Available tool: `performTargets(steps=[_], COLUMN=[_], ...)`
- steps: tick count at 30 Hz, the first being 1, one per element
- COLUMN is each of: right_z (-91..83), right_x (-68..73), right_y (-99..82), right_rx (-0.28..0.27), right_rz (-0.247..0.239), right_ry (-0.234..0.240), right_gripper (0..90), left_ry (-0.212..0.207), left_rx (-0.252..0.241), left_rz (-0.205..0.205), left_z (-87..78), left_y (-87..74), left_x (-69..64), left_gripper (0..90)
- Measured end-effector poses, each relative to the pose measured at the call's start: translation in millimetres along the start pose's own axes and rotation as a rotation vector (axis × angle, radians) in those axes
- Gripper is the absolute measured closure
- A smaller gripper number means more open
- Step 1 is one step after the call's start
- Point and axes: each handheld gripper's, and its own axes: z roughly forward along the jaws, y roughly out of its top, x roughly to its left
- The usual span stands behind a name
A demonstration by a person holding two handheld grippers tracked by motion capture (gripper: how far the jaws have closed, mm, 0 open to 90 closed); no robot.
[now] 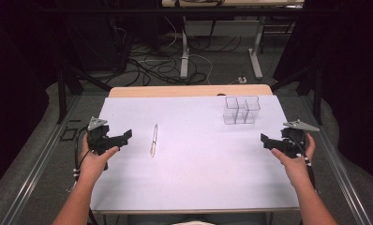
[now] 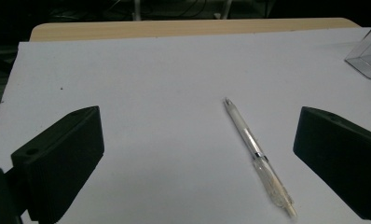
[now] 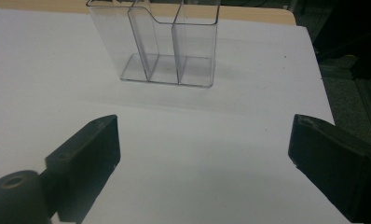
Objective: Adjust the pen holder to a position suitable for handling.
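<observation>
From the high view, a table point(image 1: 194, 187) with a white top and a pale wooden far edge stands before the person. The left tool point(image 1: 120, 138) is held in the left hand point(image 1: 96, 161) over the table's left edge, its jaws pointing inward toward the middle. The right tool point(image 1: 267, 141) sits in the right hand point(image 1: 294, 161) at the table's right edge, its jaws likewise pointing inward. A clear pen point(image 1: 153, 139) lies flat on the table just right of the left tool, its length running roughly away from the person. A clear plastic organizer point(image 1: 241, 110) with several compartments stands upright toward the far right of the table, well apart from the pen. Cables point(image 1: 161, 65) sprawl across the floor beyond the table.

In the left gripper view, the left tool point(image 2: 197, 154) has its two black jaws spread wide with nothing between them but the table surface and the pen point(image 2: 258, 156), which lies slantwise nearer the right-hand jaw, touching neither. A corner of the organizer point(image 2: 367, 58) shows at the upper right.

In the right gripper view, the right tool point(image 3: 202, 158) is also spread wide and holds nothing. The organizer point(image 3: 167, 44) stands ahead of it, its compartments empty.
</observation>
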Motion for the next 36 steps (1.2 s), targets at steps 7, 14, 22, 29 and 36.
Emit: performTargets(steps=[7, 14, 22, 29, 36], right_z=[3.0, 6.3, 12.1, 19.7, 25.7], right_x=[-0.2, -2.6, -5.7, -8.6, -10.0], right_y=[-0.9, 5.5, 14.8, 25.0, 42.2], right_rx=[0.017, 0.008, 0.053, 0.097, 0.118], right_rz=[-0.019, -0.029, 0.002, 0.002, -0.013], right_ry=[-0.015, -0.002, 0.007, 0.015, 0.022], right_gripper=[15.4, 23.2, 29.7, 35.3, 42.7], left_ry=[0.019, 0.031, 0.038, 0.05, 0.054], left_rx=[0.017, 0.039, 0.079, 0.13, 0.166], left_rz=[0.003, -0.021, -0.037, -0.031, -0.029], left_z=[-1.6, -4.2, -2.6, -0.5, 1.9], left_y=[3.1, 5.4, 7.3, 8.0, 7.0], left_x=[0.4, -0.8, -2.0, -2.9, -2.2], left_gripper=[2.5, 5.3, 6.4, 7.1, 7.1])
